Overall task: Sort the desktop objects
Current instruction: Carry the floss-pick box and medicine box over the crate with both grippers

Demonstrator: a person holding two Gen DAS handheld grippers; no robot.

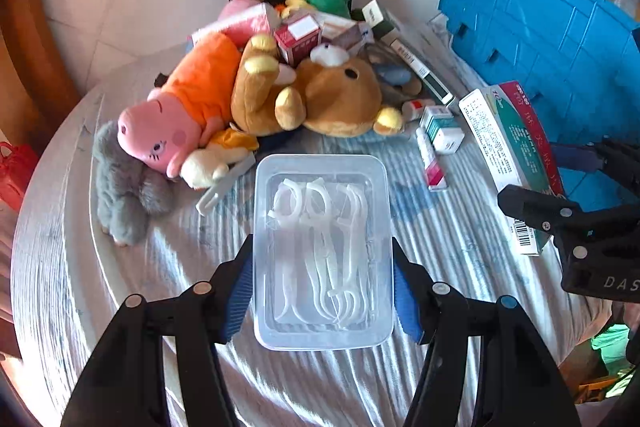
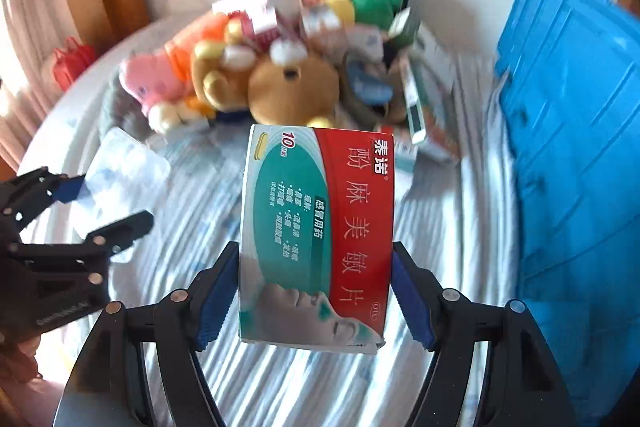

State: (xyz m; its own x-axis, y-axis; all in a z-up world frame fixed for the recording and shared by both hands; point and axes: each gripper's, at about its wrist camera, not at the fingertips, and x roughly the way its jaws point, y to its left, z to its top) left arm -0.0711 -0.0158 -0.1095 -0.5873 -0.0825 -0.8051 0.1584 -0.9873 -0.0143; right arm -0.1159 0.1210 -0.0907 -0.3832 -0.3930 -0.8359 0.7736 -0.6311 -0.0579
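Clamped in the right hand-held gripper (image 2: 316, 291), the red-and-green medicine box (image 2: 318, 235) hangs above the striped tabletop (image 2: 440, 227), its printed face readable only from the right wrist. Left wrist alone shows floss picks inside the clear plastic box (image 1: 323, 251), squeezed by the left hand-held gripper (image 1: 323, 287).

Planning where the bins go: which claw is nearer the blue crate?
Right. The right claw, holding the medicine box, sits beside the blue crate; the left claw is farther, across the table.
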